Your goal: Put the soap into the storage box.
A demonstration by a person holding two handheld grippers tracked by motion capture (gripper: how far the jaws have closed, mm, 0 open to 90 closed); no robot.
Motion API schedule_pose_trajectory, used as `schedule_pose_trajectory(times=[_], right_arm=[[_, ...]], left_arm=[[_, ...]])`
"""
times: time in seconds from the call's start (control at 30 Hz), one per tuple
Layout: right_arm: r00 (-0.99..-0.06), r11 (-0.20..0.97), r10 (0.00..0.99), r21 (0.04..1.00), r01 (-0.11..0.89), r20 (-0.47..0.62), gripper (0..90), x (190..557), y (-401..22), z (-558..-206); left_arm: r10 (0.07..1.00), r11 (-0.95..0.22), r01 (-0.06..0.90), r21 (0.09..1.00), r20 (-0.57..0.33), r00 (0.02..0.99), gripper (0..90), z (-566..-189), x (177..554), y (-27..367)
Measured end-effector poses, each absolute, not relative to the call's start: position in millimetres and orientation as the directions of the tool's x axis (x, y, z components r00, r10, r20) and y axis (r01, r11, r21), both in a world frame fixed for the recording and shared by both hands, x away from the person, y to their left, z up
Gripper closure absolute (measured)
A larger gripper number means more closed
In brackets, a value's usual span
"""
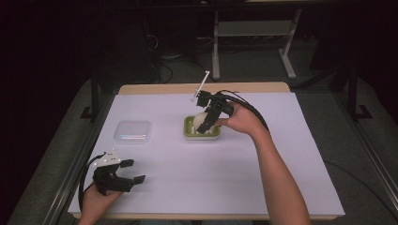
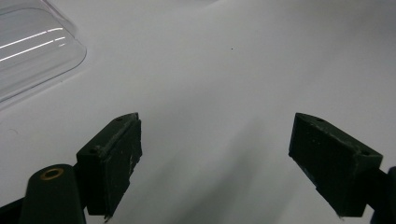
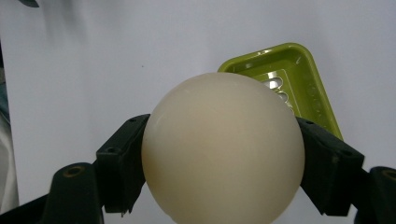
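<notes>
A smooth, matte cream ball (image 3: 223, 149), evenly round, sits pinched between the two black jaws of the right tool (image 1: 207, 123), one jaw pressed to each side of it. In the high view the ball (image 1: 202, 118) hangs over a shallow lime-green plastic tray (image 1: 188, 127), rectangular with rounded corners; the right gripper view shows the tray (image 3: 306, 74) glossy, with slotted holes in its floor, lying beyond and below the ball. Whether the ball touches the tray cannot be told.

A clear, thin plastic lid (image 1: 133, 132), rounded-square with bright reflections, lies flat to the left of the tray, well apart from it. Its rounded corner (image 2: 32, 46) shows at the upper left of the left gripper view.

The counter (image 1: 263, 183) is covered by a plain white sheet, with a wooden edge showing along the far side. The near half of the sheet is open, and there is free room right of the tray out to the sheet's edge.

The right hand (image 1: 240, 118) reaches forward from a long extended forearm, the tool angled down and leftward. The left tool (image 1: 129, 171) rests low near the front left corner, held by the left hand (image 1: 96, 196), its jaws spread wide over bare sheet with nothing between them
</notes>
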State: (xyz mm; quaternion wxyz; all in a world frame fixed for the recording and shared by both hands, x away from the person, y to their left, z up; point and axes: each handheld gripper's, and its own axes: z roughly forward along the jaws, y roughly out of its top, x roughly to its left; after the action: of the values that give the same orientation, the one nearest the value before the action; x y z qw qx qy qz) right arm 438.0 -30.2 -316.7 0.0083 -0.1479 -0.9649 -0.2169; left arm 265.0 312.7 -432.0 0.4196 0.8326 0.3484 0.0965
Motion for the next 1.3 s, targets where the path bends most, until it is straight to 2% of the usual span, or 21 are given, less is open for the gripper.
schedule_pose_trajectory(times=[1.3], right_arm=[[-0.918,0.83,0.379,0.397,0.391,0.111,24.3,474,-25,-353]], left_arm=[[0.656,-0.405,0.494,0.77,-0.131,0.743,16.6,-432,265,313]])
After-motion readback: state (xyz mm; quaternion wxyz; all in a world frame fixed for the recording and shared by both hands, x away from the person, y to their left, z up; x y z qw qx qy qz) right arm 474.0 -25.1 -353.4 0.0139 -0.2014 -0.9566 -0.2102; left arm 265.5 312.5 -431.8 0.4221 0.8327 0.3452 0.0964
